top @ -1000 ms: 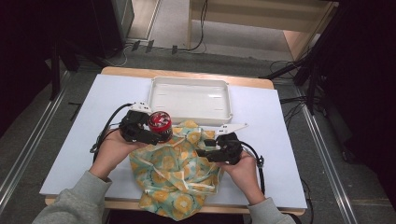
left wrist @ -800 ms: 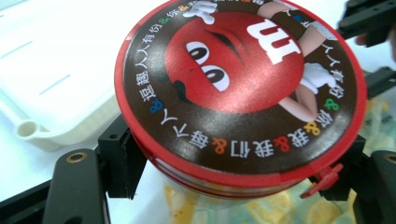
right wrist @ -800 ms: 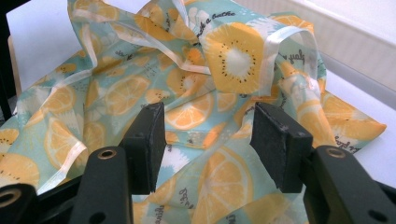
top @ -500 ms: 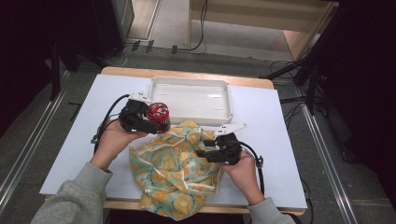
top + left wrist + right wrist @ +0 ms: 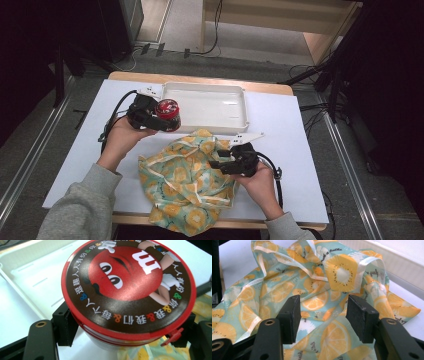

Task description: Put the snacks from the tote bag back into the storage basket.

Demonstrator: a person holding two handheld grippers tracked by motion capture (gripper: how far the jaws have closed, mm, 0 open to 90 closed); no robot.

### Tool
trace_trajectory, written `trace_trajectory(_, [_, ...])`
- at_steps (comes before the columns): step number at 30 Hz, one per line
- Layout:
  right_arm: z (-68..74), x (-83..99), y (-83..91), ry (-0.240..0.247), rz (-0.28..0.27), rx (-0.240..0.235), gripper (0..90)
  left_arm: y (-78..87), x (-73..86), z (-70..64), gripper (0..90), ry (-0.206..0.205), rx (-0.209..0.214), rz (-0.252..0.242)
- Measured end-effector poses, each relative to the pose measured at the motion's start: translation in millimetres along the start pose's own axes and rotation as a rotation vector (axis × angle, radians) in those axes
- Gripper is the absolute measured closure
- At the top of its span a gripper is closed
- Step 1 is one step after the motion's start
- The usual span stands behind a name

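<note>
A round can with a red cartoon-face lid (image 5: 166, 109) (image 5: 127, 282) is held above the table, just left of the white tray (image 5: 210, 105) (image 5: 32, 277). My left gripper (image 5: 165, 121) (image 5: 125, 333) is shut on the can's sides below the lid. A crumpled teal cloth bag with orange fruit print (image 5: 185, 185) (image 5: 312, 285) lies at the table's front middle, partly hanging over the edge. My right gripper (image 5: 217, 164) (image 5: 324, 317) rests at the bag's right side, open, jaws pointing left over the fabric.
The white-covered table (image 5: 295, 130) has bare room left and right of the bag. The tray stands at the back middle with nothing in it; its wall (image 5: 402, 262) rises beyond the bag. Cables trail from both grippers.
My left gripper has carried the can away from the bag, back and left toward the tray's near-left corner. The right gripper has stayed on the bag.
</note>
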State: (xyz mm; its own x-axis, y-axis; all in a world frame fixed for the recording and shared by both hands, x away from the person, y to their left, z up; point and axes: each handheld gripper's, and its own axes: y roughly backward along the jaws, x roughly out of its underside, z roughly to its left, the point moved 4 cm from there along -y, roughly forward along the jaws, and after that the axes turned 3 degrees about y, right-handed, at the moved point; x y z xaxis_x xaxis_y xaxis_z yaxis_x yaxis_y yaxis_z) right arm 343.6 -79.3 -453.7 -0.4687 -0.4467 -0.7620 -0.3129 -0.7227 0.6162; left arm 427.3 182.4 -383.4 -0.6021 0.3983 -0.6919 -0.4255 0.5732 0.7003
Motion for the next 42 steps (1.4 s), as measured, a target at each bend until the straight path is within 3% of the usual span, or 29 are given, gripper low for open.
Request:
trace_trajectory(4, [-0.2,1.3,-1.4,0.005,0.012,0.002,47.1,-6.5,-5.5,3.9,25.7,0.011,0.011,-0.008])
trace_trajectory(10, [-0.4,0.7,1.5,-0.010,-0.005,-0.007,47.2,-17.1,-12.2,5.8,25.7,-0.004,0.006,0.003])
trace_trajectory(19, [1.3,2.1,4.9,-0.005,-0.015,0.000,47.9,-35.8,-20.1,12.8,25.7,-0.009,-0.029,0.020])
trace_trajectory(24, [2.0,3.8,6.6,-0.010,-0.013,0.009,48.1,-45.0,-19.9,19.2,25.7,-0.018,-0.039,0.028])
trace_trajectory(38, [2.4,9.4,10.2,-0.022,-0.013,0.024,48.1,-69.0,-18.4,40.5,25.7,0.003,-0.057,0.015])
trace_trajectory(42, [2.7,10.6,10.5,-0.024,-0.010,0.024,48.1,-78.9,-14.6,47.0,25.7,0.000,-0.091,0.034])
